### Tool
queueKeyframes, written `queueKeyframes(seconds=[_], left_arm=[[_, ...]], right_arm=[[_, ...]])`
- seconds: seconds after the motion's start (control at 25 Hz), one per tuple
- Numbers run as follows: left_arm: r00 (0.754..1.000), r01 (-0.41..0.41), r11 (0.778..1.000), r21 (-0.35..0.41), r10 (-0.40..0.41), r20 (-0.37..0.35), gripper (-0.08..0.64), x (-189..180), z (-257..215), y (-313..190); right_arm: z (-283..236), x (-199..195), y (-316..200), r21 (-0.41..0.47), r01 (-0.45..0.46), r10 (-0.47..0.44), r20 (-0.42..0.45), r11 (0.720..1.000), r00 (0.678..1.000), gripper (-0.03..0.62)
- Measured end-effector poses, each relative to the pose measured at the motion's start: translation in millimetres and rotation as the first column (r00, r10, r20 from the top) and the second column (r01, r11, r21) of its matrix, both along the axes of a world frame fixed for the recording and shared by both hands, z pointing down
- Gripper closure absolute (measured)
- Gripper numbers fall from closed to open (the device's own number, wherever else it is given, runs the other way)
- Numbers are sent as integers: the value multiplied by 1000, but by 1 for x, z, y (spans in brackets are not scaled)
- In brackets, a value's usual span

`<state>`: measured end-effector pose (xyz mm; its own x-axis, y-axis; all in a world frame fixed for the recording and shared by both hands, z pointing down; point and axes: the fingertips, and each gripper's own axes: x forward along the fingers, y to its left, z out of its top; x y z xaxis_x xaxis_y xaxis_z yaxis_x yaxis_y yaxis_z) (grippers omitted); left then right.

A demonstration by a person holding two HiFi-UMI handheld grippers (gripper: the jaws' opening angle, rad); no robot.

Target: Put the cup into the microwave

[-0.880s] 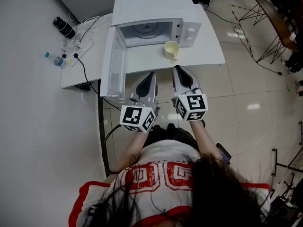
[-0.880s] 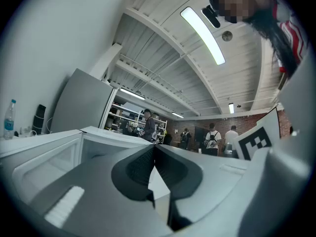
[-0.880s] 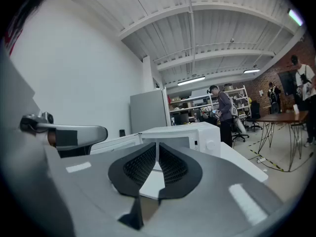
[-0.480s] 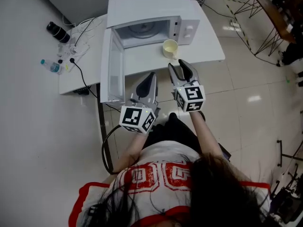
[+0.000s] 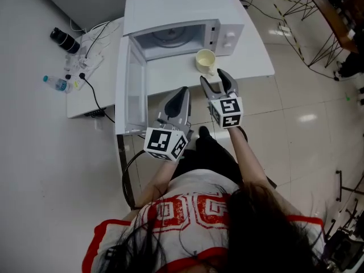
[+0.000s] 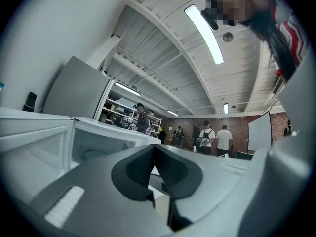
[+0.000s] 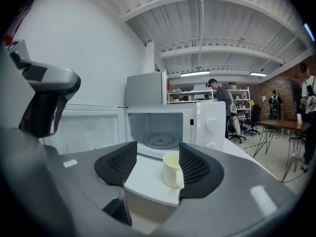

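Observation:
A cream cup (image 5: 205, 60) stands on the white table (image 5: 250, 56) just in front of the microwave (image 5: 176, 7). The microwave's door (image 5: 129, 90) is swung open to the left, showing the turntable inside (image 7: 160, 140). My right gripper (image 5: 214, 78) is open at the table's front edge. The cup (image 7: 172, 169) is a short way ahead of it, in line with its right pad (image 7: 193, 166) and touching neither pad. My left gripper (image 5: 182, 91) is shut and holds nothing, below the open door's free end. In its own view the pads (image 6: 143, 164) meet.
At the table's far left lie a water bottle (image 5: 56, 83), a black cylinder (image 5: 61, 38) and a power strip with cables (image 5: 85, 61). The open door juts out past the table's front edge. Several people stand far back in the room (image 6: 215, 137).
My right gripper has moved forward to the table's edge, closer to the cup. The left gripper has stayed in place and shut.

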<state>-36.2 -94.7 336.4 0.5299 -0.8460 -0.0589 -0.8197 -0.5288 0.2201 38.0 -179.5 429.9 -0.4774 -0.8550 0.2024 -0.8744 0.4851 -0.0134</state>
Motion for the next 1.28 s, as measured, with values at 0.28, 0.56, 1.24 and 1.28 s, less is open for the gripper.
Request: queueKeyframes(seconds=[0.28, 0.56, 1.24, 1.28], left_arm=[[1000, 23, 1000, -2, -23, -6, 571, -1, 23, -12], [999, 35, 999, -4, -35, -11, 571, -1, 49, -21], [999, 49, 999, 5, -48, -16, 571, 2, 82, -45], [999, 50, 999, 4, -50, -15, 571, 2, 84, -46]], right_arm=[[34, -3, -20, -5, 23, -24, -30, 1000, 999, 260], [63, 6, -44, -21, -2, 1, -29, 1000, 1000, 218], [101, 1, -82, -46, 18, -19, -15, 999, 1000, 176], [102, 1, -85, -48, 19, -20, -15, 999, 1000, 172]])
